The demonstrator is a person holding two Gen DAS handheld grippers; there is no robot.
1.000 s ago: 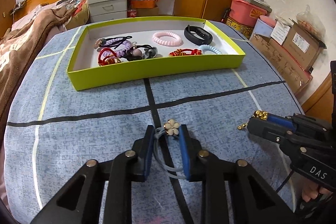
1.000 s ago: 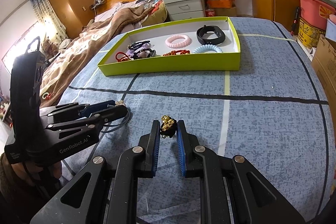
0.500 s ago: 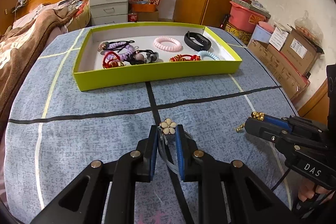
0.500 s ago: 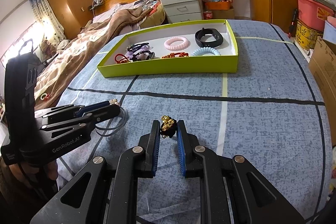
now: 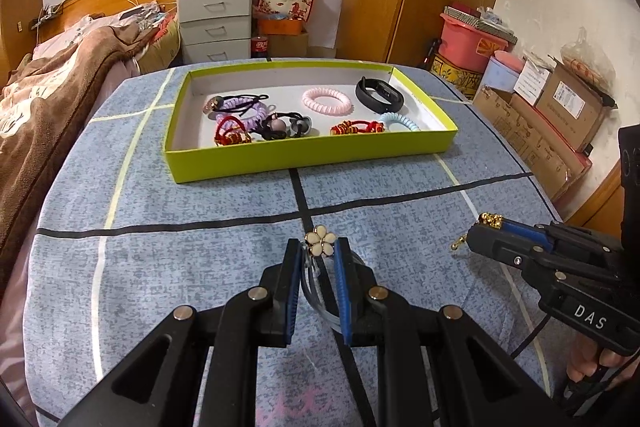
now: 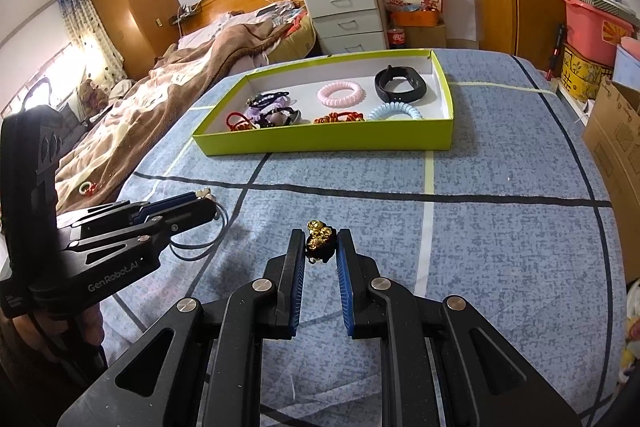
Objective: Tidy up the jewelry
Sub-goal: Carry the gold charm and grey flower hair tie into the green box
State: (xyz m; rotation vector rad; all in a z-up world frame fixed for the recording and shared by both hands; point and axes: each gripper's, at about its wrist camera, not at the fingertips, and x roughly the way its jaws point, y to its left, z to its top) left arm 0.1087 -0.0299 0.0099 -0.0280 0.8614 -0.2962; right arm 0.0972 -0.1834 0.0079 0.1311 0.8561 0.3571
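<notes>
My left gripper (image 5: 318, 255) is shut on a grey hair tie with a cream flower charm (image 5: 320, 243), its loop hanging between the jaws above the blue cloth. My right gripper (image 6: 320, 247) is shut on a black hair tie with gold beads (image 6: 318, 239). Each gripper shows in the other's view: the right one (image 5: 486, 231) with gold beads at its tip, the left one (image 6: 206, 203) with the loop dangling. Ahead stands the lime-green tray (image 5: 304, 157) holding a pink coil tie (image 5: 326, 100), a black band (image 5: 378, 95), a light-blue coil (image 5: 398, 122), red-and-gold ties and dark ties.
The blue cloth with black and pale tape lines (image 5: 200, 227) covers the table. A bed with a brown blanket (image 6: 160, 107) lies to the left. A grey drawer unit (image 5: 216, 23) stands behind; cardboard boxes (image 5: 560, 115) and a pink bin line the right wall.
The left gripper's jaws have closed on the flower hair tie and lifted it off the cloth. Both grippers have risen a little; the tray looks further away.
</notes>
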